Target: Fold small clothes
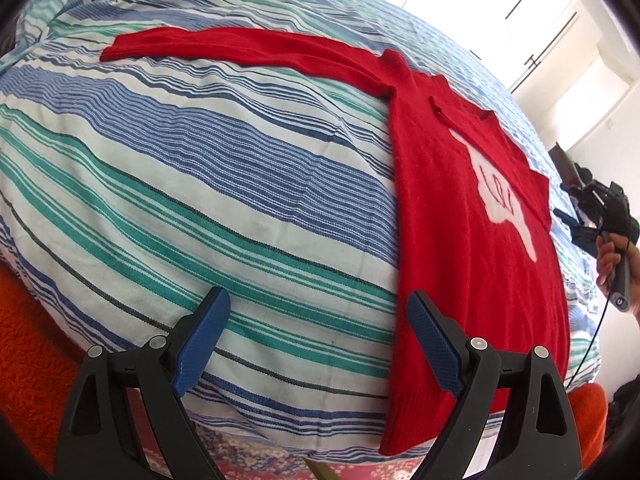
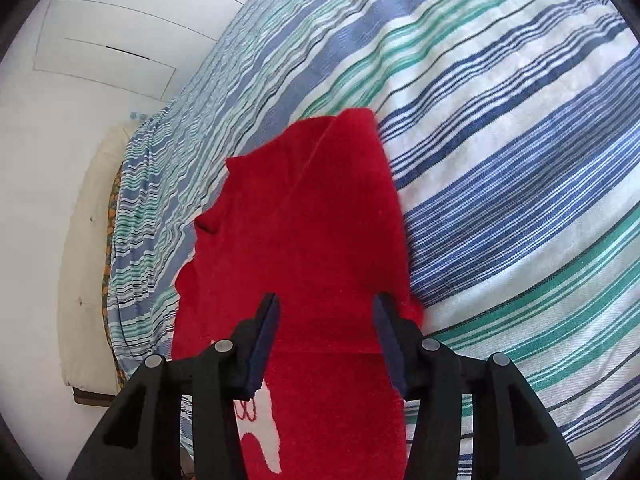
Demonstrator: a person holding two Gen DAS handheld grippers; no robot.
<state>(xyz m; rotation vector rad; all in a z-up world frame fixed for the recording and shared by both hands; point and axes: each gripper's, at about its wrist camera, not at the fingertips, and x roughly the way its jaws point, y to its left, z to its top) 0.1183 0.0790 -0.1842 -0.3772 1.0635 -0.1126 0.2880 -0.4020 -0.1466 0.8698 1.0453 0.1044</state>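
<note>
- Left wrist view: the red sweater (image 1: 460, 208) lies flat near the bed (image 1: 200, 184) edge, one sleeve stretched out across the striped cover, probably laid out for folding. Left gripper (image 1: 318, 344) hangs wide apart, empty. Sweater's far side is cut off.
- Right wrist view: right gripper (image 2: 326, 340) hovers over folded-in fabric, jaws parted, nothing pinched; the hem is hidden.

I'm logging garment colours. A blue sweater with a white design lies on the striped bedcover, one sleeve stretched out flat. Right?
Not quite: the sweater is red, not blue, as the left wrist view shows. It does carry a white design and lies on the striped bedcover, one sleeve stretched out.
</note>
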